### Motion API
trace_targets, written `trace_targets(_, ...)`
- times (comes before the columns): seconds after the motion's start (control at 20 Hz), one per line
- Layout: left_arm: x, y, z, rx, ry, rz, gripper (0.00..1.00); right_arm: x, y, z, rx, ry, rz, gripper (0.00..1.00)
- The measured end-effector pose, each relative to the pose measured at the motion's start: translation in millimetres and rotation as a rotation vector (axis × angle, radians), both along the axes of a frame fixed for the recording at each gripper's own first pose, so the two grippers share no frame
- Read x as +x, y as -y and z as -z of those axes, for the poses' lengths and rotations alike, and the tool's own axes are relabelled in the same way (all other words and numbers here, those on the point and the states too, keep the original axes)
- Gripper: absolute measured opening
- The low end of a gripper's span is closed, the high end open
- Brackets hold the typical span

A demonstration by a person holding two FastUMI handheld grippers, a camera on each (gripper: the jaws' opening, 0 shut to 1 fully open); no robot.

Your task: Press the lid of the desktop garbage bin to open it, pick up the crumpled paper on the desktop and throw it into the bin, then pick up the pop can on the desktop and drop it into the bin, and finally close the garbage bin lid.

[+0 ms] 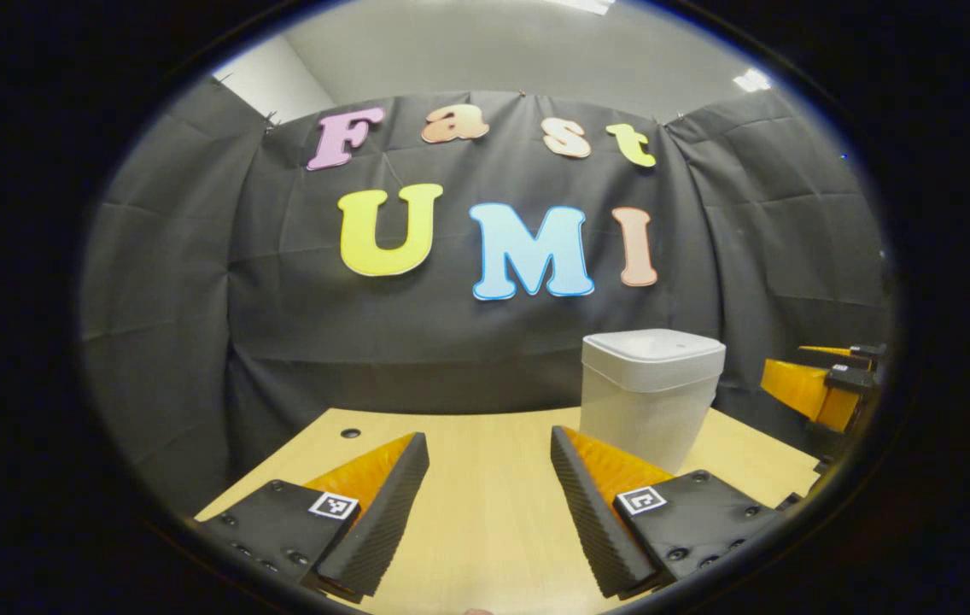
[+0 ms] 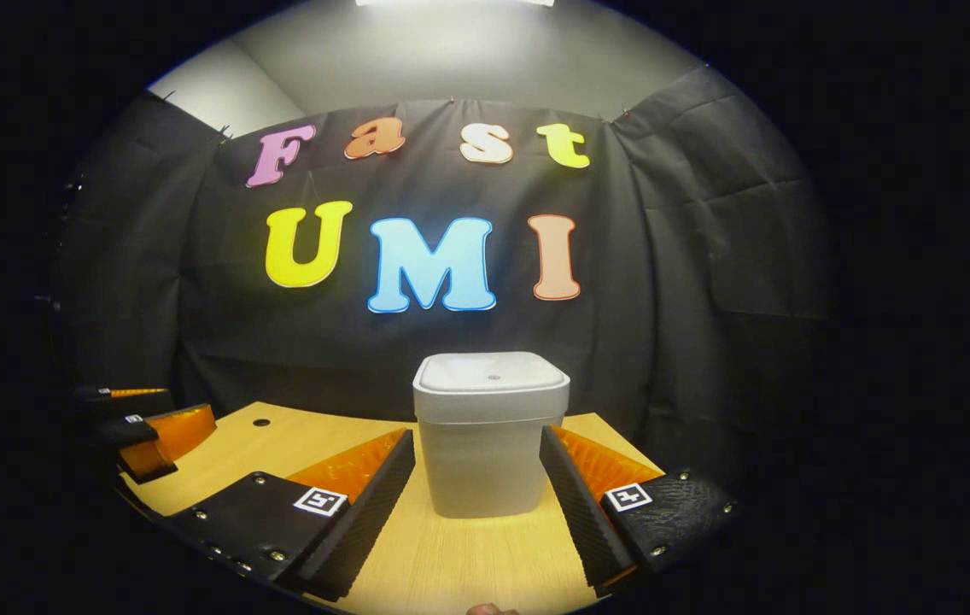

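1. Right gripper [image 2: 476, 478] nearest, fingers spread wide, holding nothing, flanking the front of the bin [image 2: 489, 444] without touching its walls so far as can be told.
2. Bin standing upright on the wooden surface [image 2: 451, 564], toward the far edge, lid [image 2: 489, 373] flat and closed on top.
3. Left gripper [image 1: 489, 483] well to the left of the bin, fingers likewise wide apart and empty, hovering over bare surface.
4. Looks like smooth, light plastic: likely to slide or tip if shoved from the side.
5. Best contact judged to be a straight-down press on the lid's top, near the small mark at its centre, not a squeeze on the walls.
6. Lid probably spring-latched, so a short firm push should do.
7. Crumpled paper and pop can not located from here.
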State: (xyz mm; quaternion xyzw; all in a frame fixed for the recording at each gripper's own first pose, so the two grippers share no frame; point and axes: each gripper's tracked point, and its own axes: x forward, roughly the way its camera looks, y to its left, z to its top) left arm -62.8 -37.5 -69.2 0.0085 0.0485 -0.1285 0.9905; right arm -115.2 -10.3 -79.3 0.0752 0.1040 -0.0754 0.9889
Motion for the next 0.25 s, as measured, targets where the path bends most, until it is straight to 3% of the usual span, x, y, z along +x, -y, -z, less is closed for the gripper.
trace_targets(0.25, -4.4, -1.1, -3.3, 0.006, 0.012, 0.020, 0.96, -5.6, -4.4, -1.9, 0.011, -0.008, 0.021, 0.94)
